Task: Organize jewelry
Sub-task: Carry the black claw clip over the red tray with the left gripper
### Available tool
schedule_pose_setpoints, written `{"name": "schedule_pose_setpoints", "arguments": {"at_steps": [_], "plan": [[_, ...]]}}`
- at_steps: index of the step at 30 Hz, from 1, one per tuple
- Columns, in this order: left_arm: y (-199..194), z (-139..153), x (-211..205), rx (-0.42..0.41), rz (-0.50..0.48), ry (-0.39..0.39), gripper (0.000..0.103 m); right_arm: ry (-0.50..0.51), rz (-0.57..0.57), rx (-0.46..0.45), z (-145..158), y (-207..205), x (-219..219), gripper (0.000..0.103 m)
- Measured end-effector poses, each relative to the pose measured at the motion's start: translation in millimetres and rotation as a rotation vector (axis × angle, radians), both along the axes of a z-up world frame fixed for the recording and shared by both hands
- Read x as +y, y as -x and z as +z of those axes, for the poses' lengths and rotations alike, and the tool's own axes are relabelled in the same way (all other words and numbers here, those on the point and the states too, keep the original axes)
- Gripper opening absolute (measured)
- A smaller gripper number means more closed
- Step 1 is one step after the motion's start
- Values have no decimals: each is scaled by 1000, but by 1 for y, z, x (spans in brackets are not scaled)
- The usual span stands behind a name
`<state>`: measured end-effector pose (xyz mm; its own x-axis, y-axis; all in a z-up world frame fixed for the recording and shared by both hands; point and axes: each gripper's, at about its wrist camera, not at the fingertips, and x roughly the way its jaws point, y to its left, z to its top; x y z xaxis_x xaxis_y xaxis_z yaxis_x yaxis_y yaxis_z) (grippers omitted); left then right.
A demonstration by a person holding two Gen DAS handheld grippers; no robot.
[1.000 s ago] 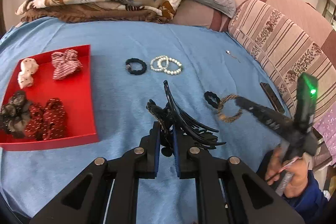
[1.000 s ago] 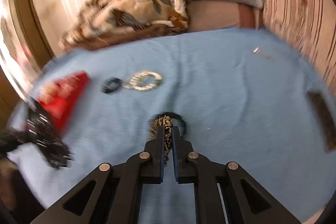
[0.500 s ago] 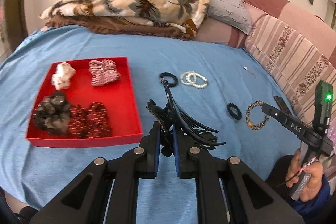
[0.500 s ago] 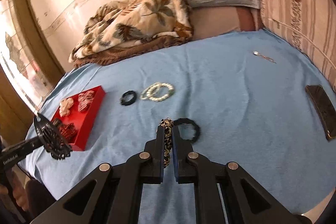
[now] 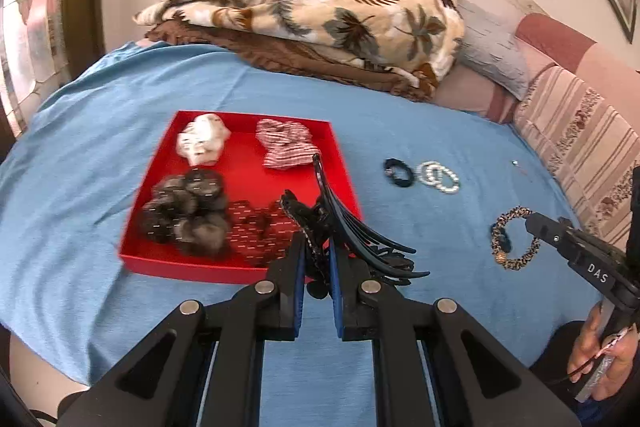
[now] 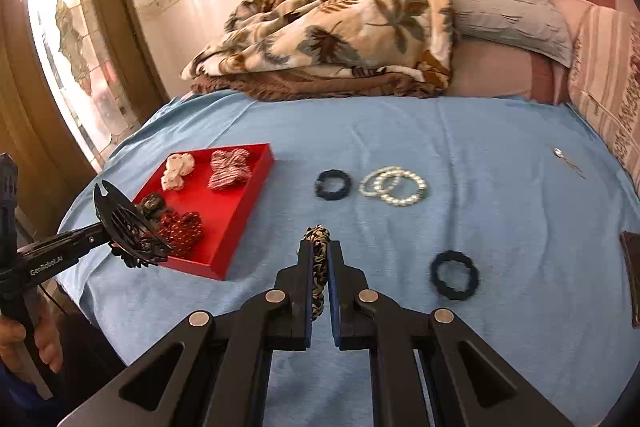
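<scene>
My left gripper point(image 5: 318, 247) is shut on a black claw hair clip point(image 5: 352, 231), which hangs over the near edge of the red tray point(image 5: 340, 155). The right wrist view shows the same clip point(image 6: 128, 227) above the tray's point(image 6: 240, 227) near corner. My right gripper point(image 6: 318, 255) is shut on a leopard-print ring point(image 6: 318, 259), held above the blue bedsheet. The tray holds white point(image 5: 202, 143), striped point(image 5: 286, 143), dark grey point(image 5: 184, 215) and red dotted point(image 5: 256, 231) scrunchies.
On the sheet lie a black hair tie point(image 6: 333, 184), pearl bracelets point(image 6: 394, 185), a second black hair tie point(image 6: 454, 274) and a small silver pin point(image 6: 568, 161). A dark flat object point(image 6: 632, 275) sits at the right edge. A folded blanket point(image 6: 340, 39) and a pillow point(image 6: 512, 11) are at the back.
The left gripper carried the clip leftward until it came over the tray. The right gripper lifted the leopard ring off the sheet, away from the black hair tie, and moved left.
</scene>
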<state>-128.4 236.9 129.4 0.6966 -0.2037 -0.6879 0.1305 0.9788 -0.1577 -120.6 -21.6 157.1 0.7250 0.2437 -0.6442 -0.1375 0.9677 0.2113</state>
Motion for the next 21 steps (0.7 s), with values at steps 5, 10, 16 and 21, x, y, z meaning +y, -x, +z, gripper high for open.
{"name": "schedule_pose_setpoints", "arguments": {"at_steps": [5, 10, 16, 21], "plan": [[-5, 1, 22, -4, 34, 11, 11, 27, 49, 6, 2, -7, 26, 8], [-22, 7, 33, -20, 53, 12, 11, 35, 92, 11, 5, -17, 49, 8], [-61, 11, 43, -28, 50, 32, 11, 39, 143, -1, 16, -30, 77, 8], [-101, 7, 46, -18, 43, 10, 11, 28, 177, -9, 24, -47, 101, 8]]}}
